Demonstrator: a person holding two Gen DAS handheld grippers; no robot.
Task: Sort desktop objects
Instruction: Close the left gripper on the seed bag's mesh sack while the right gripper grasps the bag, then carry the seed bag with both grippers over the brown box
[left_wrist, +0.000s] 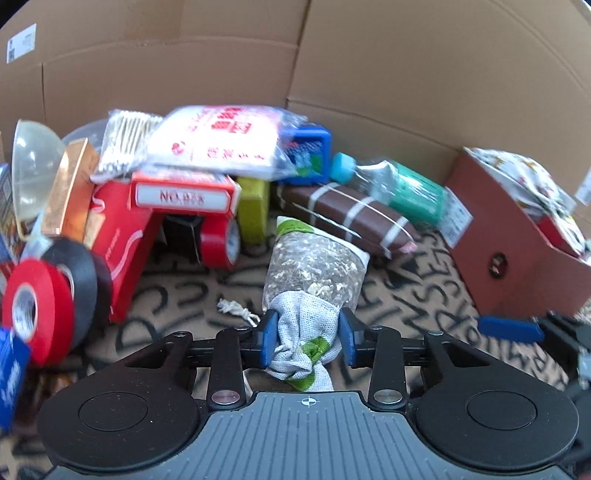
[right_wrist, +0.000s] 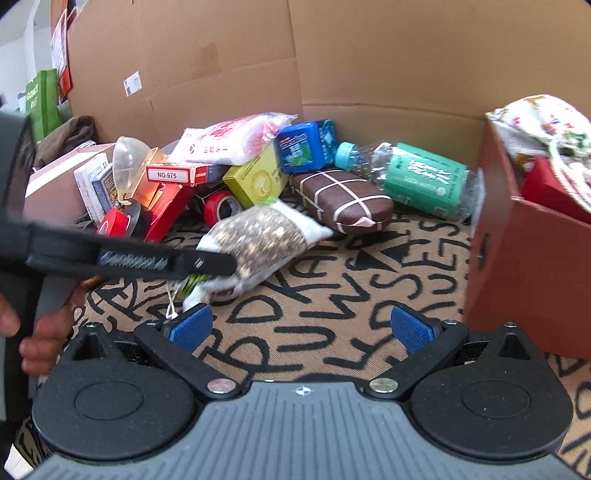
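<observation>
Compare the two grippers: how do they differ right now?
The left gripper is shut on the gathered cloth neck of the mesh-and-cloth sachet of dried bits; the right gripper is open and holds nothing. The left carries the sachet tilted above the lettered mat; the right hovers over bare mat. Both have blue pads on black fingers.

Both grippers were built alike: a ribbed grey housing with a small crosshair mark at its front edge, flanked by two round black discs. Black link arms ran forward from silver pivot screws to fingers faced with blue textured pads. On the left gripper (left_wrist: 307, 336) the pads (left_wrist: 269, 338) looked smooth from wear or blur; I couldn't tell which. The right gripper (right_wrist: 301, 328) showed its ridged pads (right_wrist: 410, 328) clearly. The person's hand (right_wrist: 40, 338) showed bare, with no sleeve visible.
</observation>
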